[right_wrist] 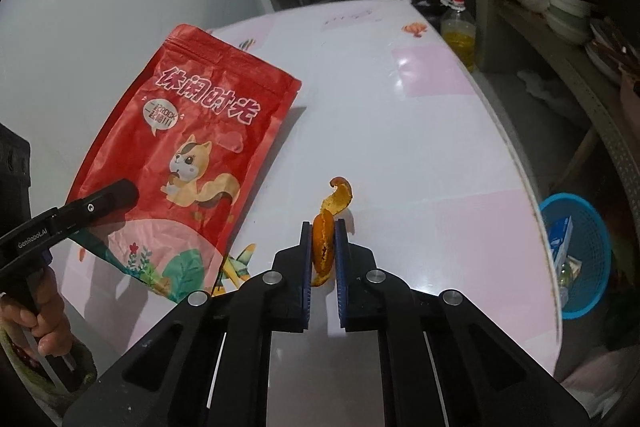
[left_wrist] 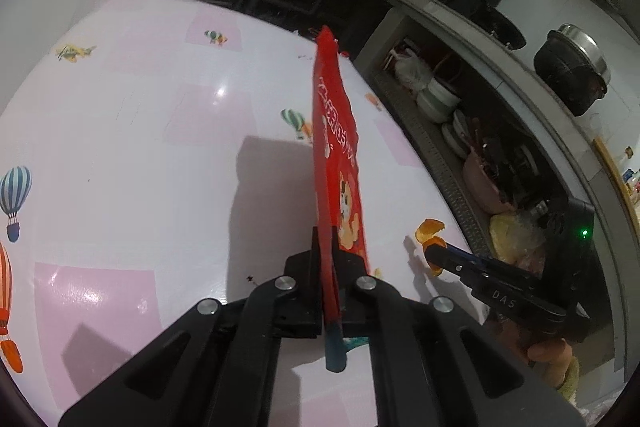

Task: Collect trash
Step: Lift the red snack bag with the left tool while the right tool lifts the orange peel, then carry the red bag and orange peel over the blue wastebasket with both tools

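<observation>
Jaws first: my left gripper (left_wrist: 334, 267) is clamped tight on the bottom edge of the red snack bag (left_wrist: 338, 155), nothing but the foil between the pads. In the left wrist view the bag runs edge-on up the middle of the frame, so it looks like a thin red strip; in the right wrist view you get its whole front, squirrel cartoon and all, filling the left half of the frame and tilted up off the table.

My right gripper (right_wrist: 323, 251) is nearly shut on a curl of orange peel (right_wrist: 326, 227), blue pads pressing on it from both sides, bottom centre of that frame. One end of the peel twists up above the fingertips, the other pokes out below them. Can't tell if it's still touching the table. From the left wrist view the same peel sits lower right, at the tip of the right gripper.

Both are over the table (right_wrist: 420, 147), shiny white and pink cloth with balloons and little planes printed on it.

Further out: a blue basket (right_wrist: 576, 255) on the floor at the right edge of the right wrist view, past the table edge, with some packaging already in it. An oil bottle (right_wrist: 458, 31) stands near the table's far corner, upper right. Grey shelves with bowls run behind it all.
</observation>
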A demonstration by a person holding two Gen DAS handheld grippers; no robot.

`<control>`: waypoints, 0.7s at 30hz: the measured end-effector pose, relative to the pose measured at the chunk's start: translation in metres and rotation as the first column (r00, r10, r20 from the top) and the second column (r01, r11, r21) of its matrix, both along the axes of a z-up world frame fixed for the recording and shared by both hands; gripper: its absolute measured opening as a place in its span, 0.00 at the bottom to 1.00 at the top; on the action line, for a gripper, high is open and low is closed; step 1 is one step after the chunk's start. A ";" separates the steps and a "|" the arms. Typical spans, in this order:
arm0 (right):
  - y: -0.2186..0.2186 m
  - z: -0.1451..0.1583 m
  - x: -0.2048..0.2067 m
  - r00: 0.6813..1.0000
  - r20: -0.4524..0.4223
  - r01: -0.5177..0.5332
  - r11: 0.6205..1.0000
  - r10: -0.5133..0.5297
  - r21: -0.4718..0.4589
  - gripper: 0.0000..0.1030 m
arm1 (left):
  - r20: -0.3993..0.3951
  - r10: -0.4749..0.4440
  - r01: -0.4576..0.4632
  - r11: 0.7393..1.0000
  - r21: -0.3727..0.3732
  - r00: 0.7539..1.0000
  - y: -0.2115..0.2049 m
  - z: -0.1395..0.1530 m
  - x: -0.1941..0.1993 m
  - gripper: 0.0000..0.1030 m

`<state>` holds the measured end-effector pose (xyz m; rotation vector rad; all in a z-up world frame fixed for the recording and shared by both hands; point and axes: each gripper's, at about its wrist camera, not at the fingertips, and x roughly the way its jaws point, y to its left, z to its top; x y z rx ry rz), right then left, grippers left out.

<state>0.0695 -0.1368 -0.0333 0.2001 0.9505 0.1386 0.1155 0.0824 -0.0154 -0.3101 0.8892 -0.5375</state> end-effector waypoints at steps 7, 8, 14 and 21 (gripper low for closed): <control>-0.024 0.017 -0.014 0.996 0.058 0.068 0.997 -0.070 0.033 0.08 | 0.054 -0.034 0.036 0.999 -0.027 0.998 -0.011 0.025 -0.004 0.01; -0.027 0.020 -0.016 0.995 0.065 0.077 0.996 -0.079 0.034 0.08 | 0.062 -0.040 0.042 0.999 -0.032 0.997 -0.014 0.029 -0.003 0.01; -0.066 0.035 -0.040 0.973 0.123 0.196 0.980 -0.198 0.027 0.08 | 0.084 -0.124 0.130 0.988 -0.079 0.989 -0.049 0.050 0.007 0.01; -0.144 0.036 -0.085 0.890 0.134 0.444 0.895 -0.436 -0.036 0.08 | 0.112 -0.273 0.283 0.955 -0.088 0.956 -0.131 0.065 0.016 0.01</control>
